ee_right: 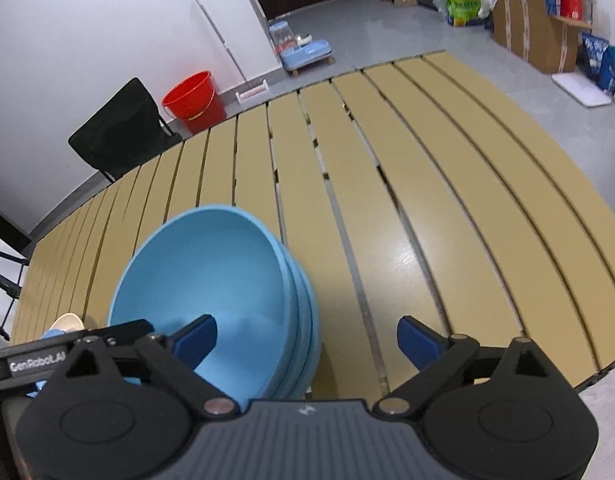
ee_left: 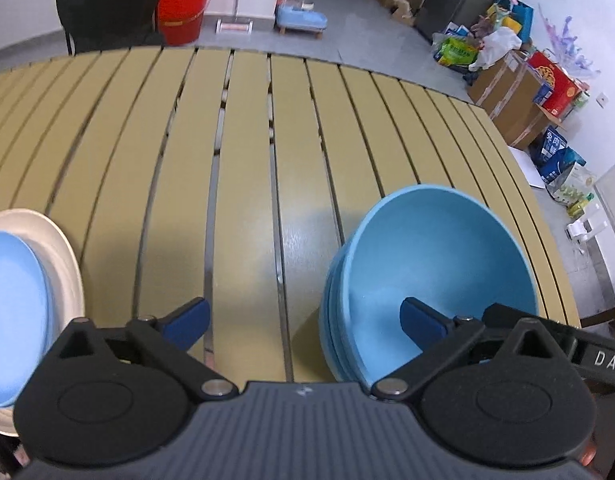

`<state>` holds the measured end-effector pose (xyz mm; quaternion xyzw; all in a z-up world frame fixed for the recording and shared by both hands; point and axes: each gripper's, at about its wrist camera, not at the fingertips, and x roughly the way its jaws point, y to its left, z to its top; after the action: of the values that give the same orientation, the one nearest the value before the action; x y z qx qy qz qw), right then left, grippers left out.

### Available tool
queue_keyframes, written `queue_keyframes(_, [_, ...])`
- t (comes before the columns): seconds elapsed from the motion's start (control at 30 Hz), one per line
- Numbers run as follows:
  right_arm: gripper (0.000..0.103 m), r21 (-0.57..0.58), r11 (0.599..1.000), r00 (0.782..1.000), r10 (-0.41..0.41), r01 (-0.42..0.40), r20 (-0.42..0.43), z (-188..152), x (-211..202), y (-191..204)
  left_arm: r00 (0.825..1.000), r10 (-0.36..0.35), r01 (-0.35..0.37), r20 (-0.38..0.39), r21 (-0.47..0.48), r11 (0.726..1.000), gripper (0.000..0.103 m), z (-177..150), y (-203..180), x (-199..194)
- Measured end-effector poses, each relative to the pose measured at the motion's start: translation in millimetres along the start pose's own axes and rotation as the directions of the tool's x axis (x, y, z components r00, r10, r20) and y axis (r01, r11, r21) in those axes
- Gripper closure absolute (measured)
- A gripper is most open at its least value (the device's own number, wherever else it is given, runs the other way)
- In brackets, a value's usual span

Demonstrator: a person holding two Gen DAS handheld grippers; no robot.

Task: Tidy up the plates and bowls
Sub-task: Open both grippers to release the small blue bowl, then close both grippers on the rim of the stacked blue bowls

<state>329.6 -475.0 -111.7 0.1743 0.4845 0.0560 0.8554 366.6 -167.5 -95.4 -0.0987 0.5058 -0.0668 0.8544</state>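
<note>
A stack of light blue bowls (ee_left: 435,272) stands on the slatted tan table (ee_left: 267,152); it also shows in the right wrist view (ee_right: 215,280). A blue plate (ee_left: 11,312) lies on a white plate (ee_left: 63,256) at the left edge. My left gripper (ee_left: 305,324) is open and empty, its right finger over the bowl stack. My right gripper (ee_right: 307,340) is open and empty, its left finger over the same stack. A bit of the plates (ee_right: 65,324) shows behind the other gripper's body.
A black chair (ee_left: 107,4) stands at the table's far side, with a red bucket (ee_left: 183,12) and a blue pet feeder (ee_left: 299,12) on the floor behind. Boxes and bags (ee_left: 519,80) crowd the right wall. The table's right edge (ee_left: 547,240) lies close to the bowls.
</note>
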Motion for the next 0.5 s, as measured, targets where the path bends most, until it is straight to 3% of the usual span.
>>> queue_keyframes(0.5, [0.006, 0.056, 0.998, 0.998, 0.040, -0.038, -0.041, 2.3, 28.0, -11.2, 0.999, -0.042, 0.041, -0.030, -0.029, 0.999, 0.002, 3.7, 1.6, 27.1])
